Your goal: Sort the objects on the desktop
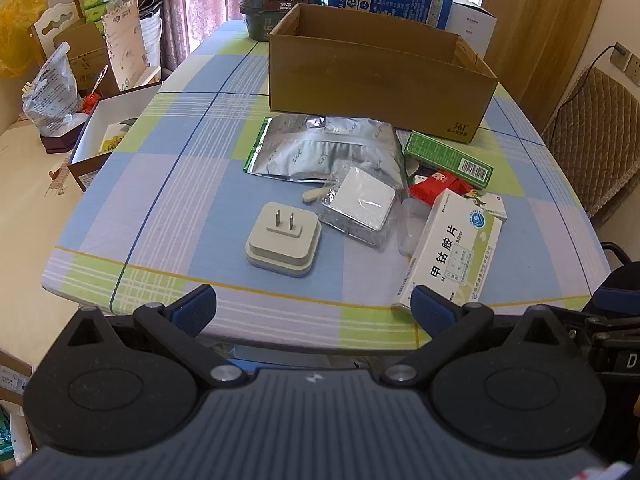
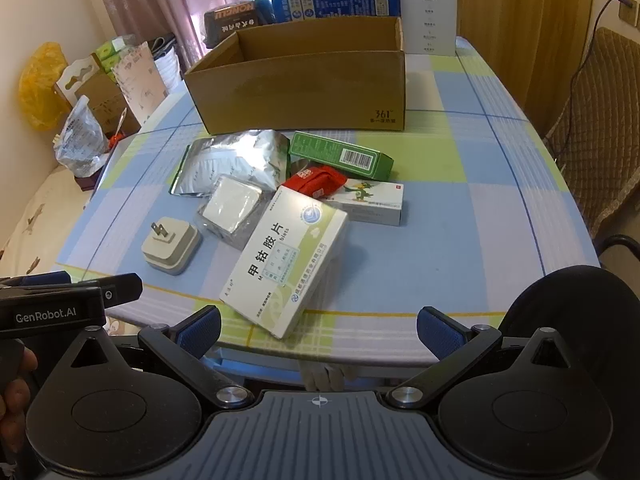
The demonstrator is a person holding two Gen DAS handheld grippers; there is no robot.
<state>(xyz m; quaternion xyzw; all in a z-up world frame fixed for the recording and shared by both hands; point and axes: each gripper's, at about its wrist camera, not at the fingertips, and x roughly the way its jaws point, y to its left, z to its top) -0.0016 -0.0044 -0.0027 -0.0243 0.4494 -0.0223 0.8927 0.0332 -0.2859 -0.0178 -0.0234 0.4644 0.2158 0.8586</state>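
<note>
I read this setting as a lived-in room of a home, most likely a dining area. The evidence: a table under a checked blue, green and lilac cloth (image 1: 168,184); pink patterned curtains (image 1: 192,4) at a sunlit window; a wooden door (image 2: 520,32); a chair with a quilted brown cover (image 2: 600,128); a wall socket with a cable plugged in (image 1: 622,54). Household clutter confirms it: an open brown cardboard box (image 2: 304,84), stacked blue printed cartons (image 2: 336,0), white-and-green medicine packets (image 2: 288,256), a yellow plastic bag (image 2: 40,84) and paper shopping bags (image 1: 124,36) beside the table.
</note>
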